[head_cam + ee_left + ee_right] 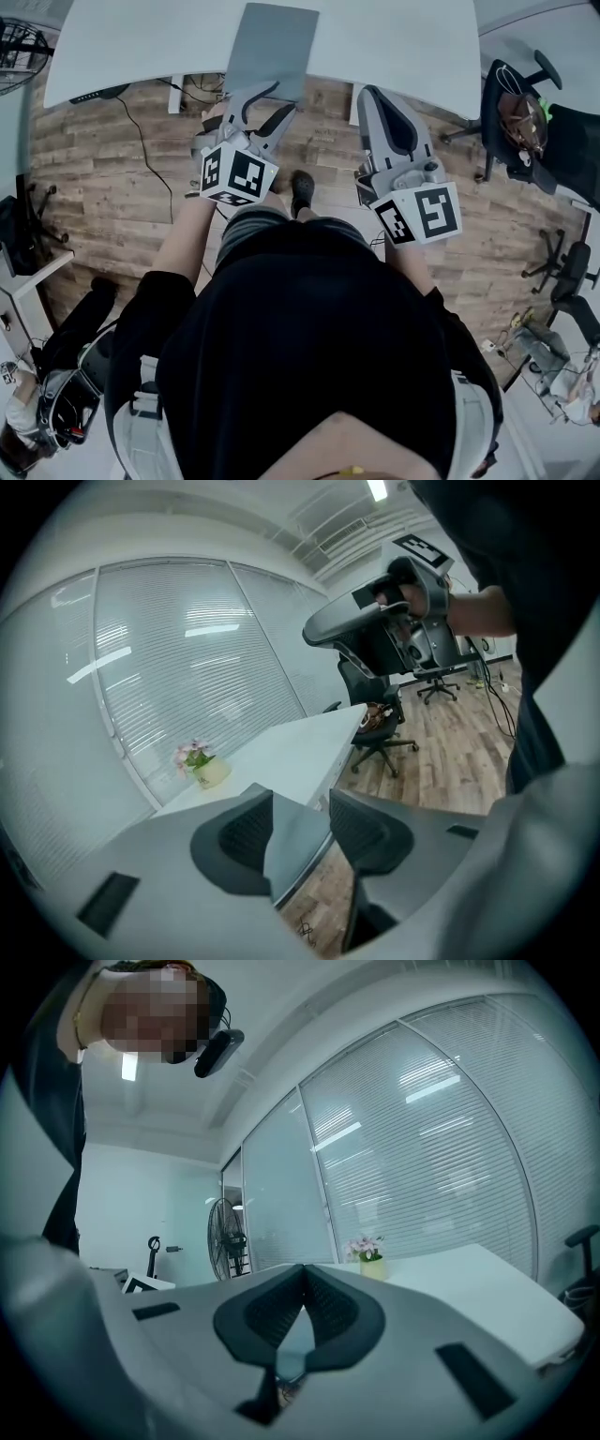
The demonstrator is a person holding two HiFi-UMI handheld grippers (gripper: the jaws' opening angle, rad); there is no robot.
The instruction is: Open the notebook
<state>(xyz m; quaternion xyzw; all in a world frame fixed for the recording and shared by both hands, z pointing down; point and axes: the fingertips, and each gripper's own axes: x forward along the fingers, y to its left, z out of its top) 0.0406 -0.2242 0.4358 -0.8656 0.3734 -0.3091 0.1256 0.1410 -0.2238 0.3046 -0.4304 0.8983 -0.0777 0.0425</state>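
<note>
Left claw [300,829] hangs released, jaws either side of the flat grey notebook's [272,47] near edge; right claw [302,1288] clenched, empty. You're lining up, so next pinch only the cover [281,23] and lift.

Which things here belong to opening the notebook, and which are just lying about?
Job: grey notebook; left tongs, open at its edge; right tongs, shut; white table.
Lying about: flower pot; office chair; fan.

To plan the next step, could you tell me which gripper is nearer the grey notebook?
Left. The left gripper has its open jaws around the near edge of the notebook; the right gripper hangs off to its right.
</note>
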